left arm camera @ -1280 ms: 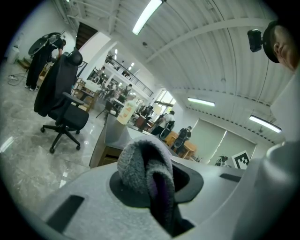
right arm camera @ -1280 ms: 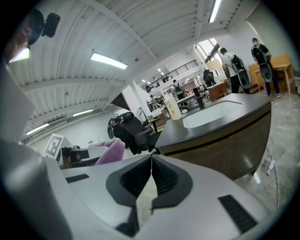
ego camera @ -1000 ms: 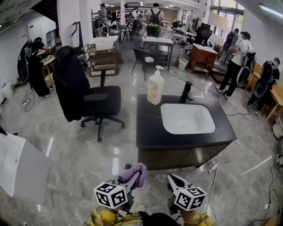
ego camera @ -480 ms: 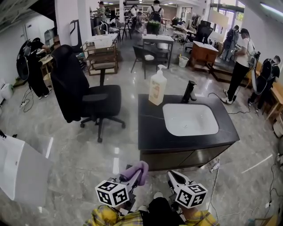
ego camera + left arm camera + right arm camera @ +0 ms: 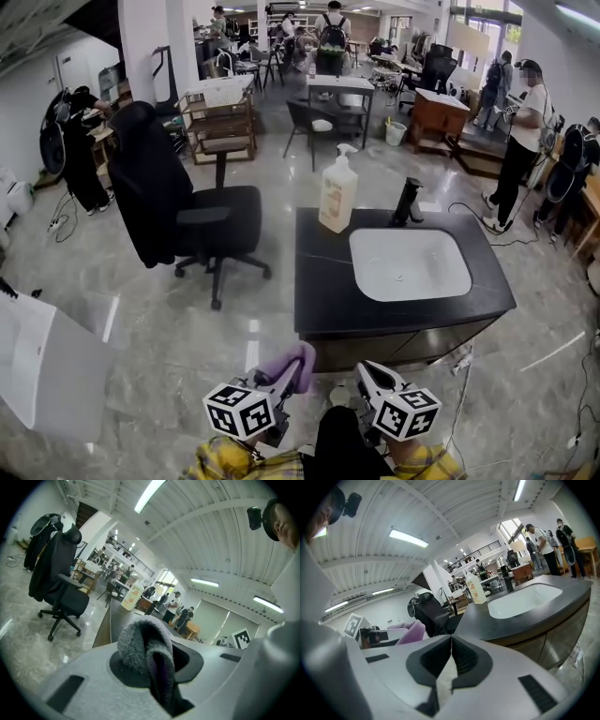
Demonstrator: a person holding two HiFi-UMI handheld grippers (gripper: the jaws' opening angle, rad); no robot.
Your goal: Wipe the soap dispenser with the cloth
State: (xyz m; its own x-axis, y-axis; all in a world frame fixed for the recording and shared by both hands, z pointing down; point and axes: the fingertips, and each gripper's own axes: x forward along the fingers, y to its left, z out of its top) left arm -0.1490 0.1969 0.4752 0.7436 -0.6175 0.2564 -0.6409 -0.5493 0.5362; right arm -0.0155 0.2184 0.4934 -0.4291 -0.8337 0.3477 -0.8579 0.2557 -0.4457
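A cream soap dispenser [image 5: 337, 193] with a white pump stands at the far left corner of the black counter [image 5: 323, 300]; it also shows small in the left gripper view [image 5: 132, 597] and the right gripper view [image 5: 476, 588]. My left gripper [image 5: 298, 367] is low in front of the counter, shut on a purple-grey fleece cloth [image 5: 284, 367] that bulges from the jaws [image 5: 145, 651]. My right gripper [image 5: 365, 376] is beside it, shut with nothing in it [image 5: 451, 640]. Both are well short of the dispenser.
A white sink basin [image 5: 410, 264] and a black faucet [image 5: 406, 202] sit in the counter top. A black office chair [image 5: 187, 214] draped with a jacket stands left of the counter. Desks and several people fill the back and right of the room.
Both grippers and the head camera have come slightly closer to the counter, which now sits a bit lower and larger in view. The cloth stays held in the left gripper.
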